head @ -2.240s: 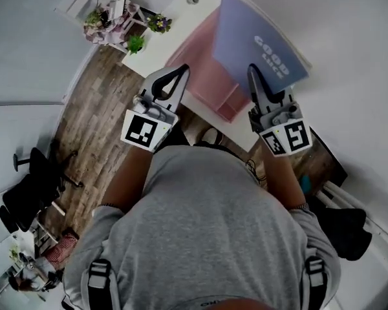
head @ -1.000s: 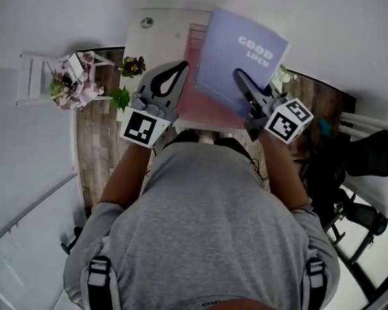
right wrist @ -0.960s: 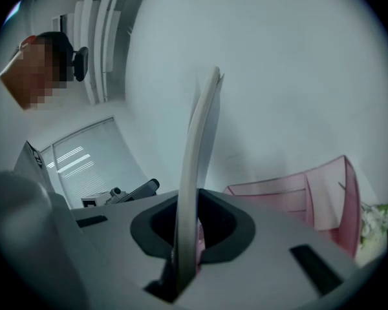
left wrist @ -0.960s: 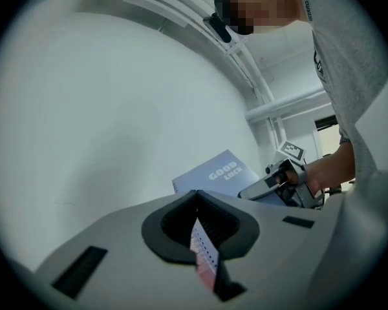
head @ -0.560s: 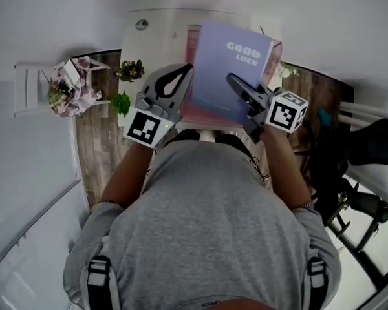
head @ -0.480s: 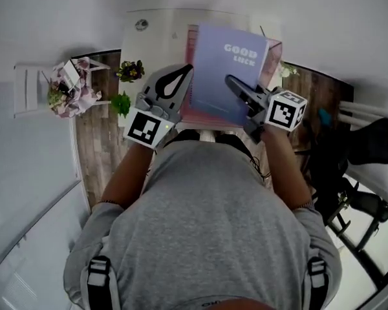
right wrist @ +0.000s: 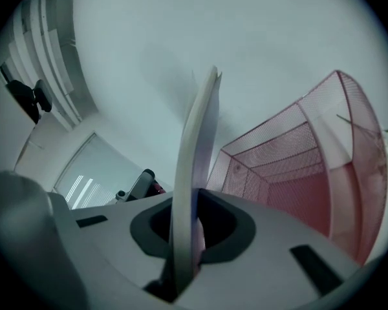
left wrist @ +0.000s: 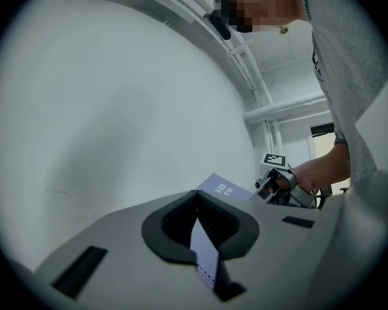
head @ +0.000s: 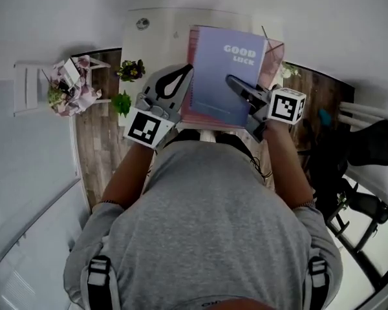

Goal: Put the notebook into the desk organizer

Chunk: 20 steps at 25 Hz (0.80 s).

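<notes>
The purple notebook (head: 223,76) is held between both grippers above the pink mesh organizer (head: 275,53) on the white desk (head: 156,37). The right gripper (head: 233,81) has its jaws closed on the notebook's right side, the cover standing edge-on between them, with the organizer's open compartments just to the right. The left gripper (head: 183,70) has its jaws closed on the punched binding edge at the left

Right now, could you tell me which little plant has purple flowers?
The pot just above the green plant in the head view; the third is a pink-wrapped bouquet.
</notes>
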Each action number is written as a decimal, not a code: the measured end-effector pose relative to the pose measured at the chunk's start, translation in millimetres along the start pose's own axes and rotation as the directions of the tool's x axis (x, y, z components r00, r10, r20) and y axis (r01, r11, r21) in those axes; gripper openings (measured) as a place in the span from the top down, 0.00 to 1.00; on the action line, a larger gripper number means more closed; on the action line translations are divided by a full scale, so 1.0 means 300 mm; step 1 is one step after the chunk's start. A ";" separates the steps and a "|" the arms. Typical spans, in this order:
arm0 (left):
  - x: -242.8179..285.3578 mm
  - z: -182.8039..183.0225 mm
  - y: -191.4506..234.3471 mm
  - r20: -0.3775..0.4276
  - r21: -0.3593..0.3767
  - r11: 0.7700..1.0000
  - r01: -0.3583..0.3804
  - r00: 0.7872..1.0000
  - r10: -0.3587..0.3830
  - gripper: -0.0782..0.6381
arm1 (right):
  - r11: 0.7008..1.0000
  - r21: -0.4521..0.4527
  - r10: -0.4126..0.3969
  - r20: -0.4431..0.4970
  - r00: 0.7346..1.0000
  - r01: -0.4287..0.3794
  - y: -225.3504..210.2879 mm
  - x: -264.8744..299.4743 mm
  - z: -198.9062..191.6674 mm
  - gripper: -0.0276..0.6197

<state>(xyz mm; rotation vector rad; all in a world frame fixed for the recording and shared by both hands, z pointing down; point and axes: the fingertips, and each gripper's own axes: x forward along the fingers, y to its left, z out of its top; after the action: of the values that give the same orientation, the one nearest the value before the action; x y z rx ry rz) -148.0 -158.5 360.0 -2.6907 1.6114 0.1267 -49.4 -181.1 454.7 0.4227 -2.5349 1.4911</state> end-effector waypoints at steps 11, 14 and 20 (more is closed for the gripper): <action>0.011 -0.015 0.006 -0.009 -0.007 1.000 -0.010 1.000 0.010 0.86 | 0.993 0.078 0.086 -0.035 0.996 -0.083 0.009 0.034 -0.011 0.89; 0.016 -0.022 0.011 -0.014 -0.011 1.000 -0.012 1.000 0.012 0.86 | 0.995 0.087 0.058 -0.058 0.997 -0.052 -0.022 0.050 -0.030 0.89; 0.022 -0.030 0.031 -0.019 -0.018 1.000 -0.016 1.000 0.016 0.86 | 0.998 0.011 -0.055 -0.107 0.993 0.056 -0.088 0.071 -0.039 0.89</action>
<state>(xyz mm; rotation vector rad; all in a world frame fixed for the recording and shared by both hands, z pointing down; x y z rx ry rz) -152.4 -169.1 368.9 -2.7015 1.6453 0.1171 -61.0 -186.4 488.2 0.4013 -2.4121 1.4719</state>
